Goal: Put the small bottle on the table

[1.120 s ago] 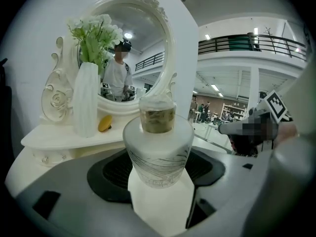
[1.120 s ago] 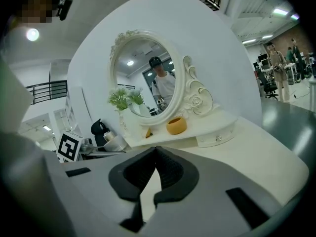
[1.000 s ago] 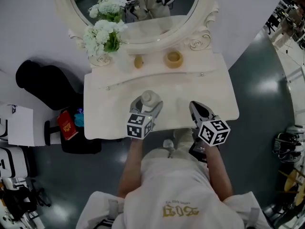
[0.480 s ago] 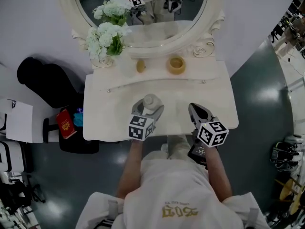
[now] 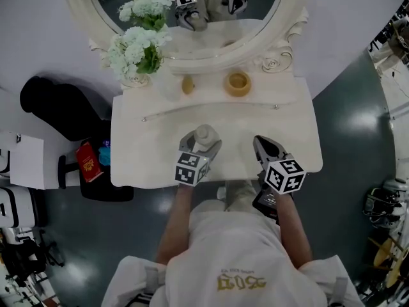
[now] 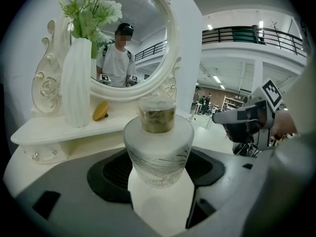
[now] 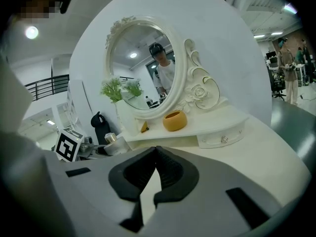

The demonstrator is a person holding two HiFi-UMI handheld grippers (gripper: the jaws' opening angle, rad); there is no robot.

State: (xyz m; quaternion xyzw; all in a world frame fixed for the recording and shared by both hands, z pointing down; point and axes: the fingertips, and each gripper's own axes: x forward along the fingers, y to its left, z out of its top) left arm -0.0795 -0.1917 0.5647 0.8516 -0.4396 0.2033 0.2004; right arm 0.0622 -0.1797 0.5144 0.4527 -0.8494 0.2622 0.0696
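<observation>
A small frosted-glass bottle [image 5: 203, 135] [image 6: 157, 149] with a clear cap sits between the jaws of my left gripper [image 5: 200, 141] [image 6: 158, 169], which is shut on it over the front part of the white dressing table [image 5: 147, 146]. Whether the bottle's base touches the tabletop I cannot tell. My right gripper [image 5: 263, 147] [image 7: 154, 171] hovers over the table's front right, jaws shut with nothing between them. In the right gripper view the bottle [image 7: 112, 143] and the left gripper's marker cube [image 7: 68, 144] show at the left.
On the raised back shelf stand a white vase of white flowers [image 5: 136, 51] [image 6: 75, 80], a small yellow piece [image 5: 186, 84] and an orange-yellow bowl [image 5: 237, 82] [image 7: 175, 120]. An oval mirror [image 5: 185, 11] rises behind. A black bag [image 5: 54, 110] and red book [image 5: 89, 161] lie on the floor left.
The head camera has shifted slightly, so the table sits a little differently in view. Both grippers and the held bottle keep nearly the same places over the tabletop.
</observation>
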